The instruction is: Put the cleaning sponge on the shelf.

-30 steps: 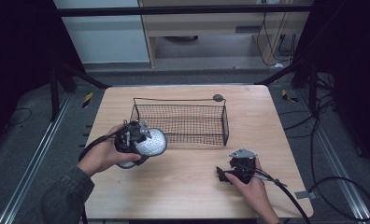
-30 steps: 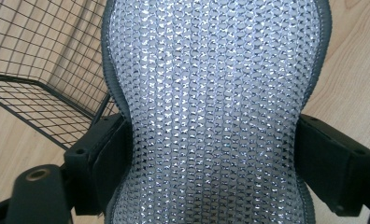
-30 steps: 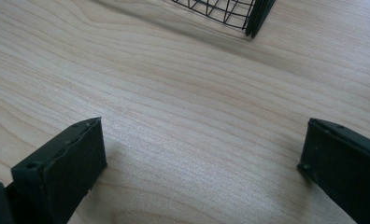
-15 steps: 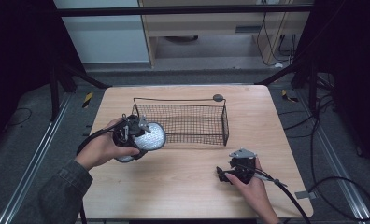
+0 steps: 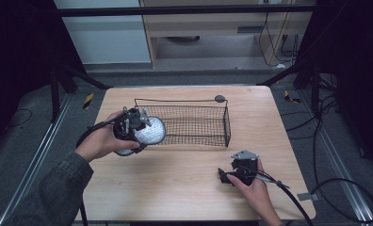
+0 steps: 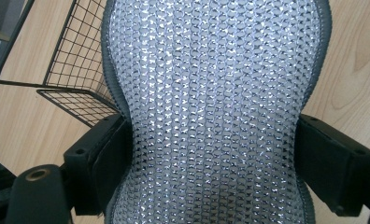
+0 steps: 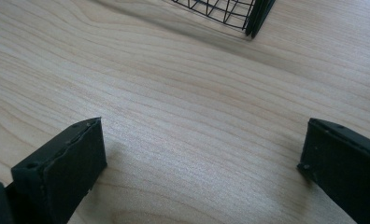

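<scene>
Left gripper pinches the silver mesh pad at the wire basket's end wall; it could snag there, while right gripper rests jaws apart.

Dark grey-green sleeve on left arm, black hand-held gripper with black cable, grey three-cornered plate on right hand-held gripper

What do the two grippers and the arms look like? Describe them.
Both the left gripper and right gripper are black, with flat blocky jaws and a trailing black cable. The right carries a grey three-cornered plate. The left arm wears a dark grey-green sleeve.
</scene>
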{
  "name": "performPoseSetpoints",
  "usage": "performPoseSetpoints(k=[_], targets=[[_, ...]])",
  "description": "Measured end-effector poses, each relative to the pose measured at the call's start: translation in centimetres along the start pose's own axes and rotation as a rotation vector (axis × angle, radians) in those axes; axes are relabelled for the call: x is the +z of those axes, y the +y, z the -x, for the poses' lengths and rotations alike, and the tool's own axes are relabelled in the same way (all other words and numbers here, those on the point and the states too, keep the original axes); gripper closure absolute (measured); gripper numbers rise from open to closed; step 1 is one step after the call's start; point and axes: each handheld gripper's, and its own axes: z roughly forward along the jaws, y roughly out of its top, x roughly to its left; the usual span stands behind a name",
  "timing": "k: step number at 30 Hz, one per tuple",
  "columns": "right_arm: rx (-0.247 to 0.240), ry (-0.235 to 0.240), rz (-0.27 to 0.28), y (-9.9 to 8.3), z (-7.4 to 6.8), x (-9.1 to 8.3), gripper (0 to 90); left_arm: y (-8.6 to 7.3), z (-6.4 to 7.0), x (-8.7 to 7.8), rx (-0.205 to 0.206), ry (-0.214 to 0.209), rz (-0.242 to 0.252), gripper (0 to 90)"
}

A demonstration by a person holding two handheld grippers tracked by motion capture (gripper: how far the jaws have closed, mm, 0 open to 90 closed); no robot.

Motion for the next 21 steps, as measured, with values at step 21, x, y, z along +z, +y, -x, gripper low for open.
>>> performPoseSetpoints(k=[21], targets=[[0.000,0.000,0.000,0.00,0.00,0.00,0.4,0.33,-1.07,-0.36,0.008,0.022,0.001,14.6]])
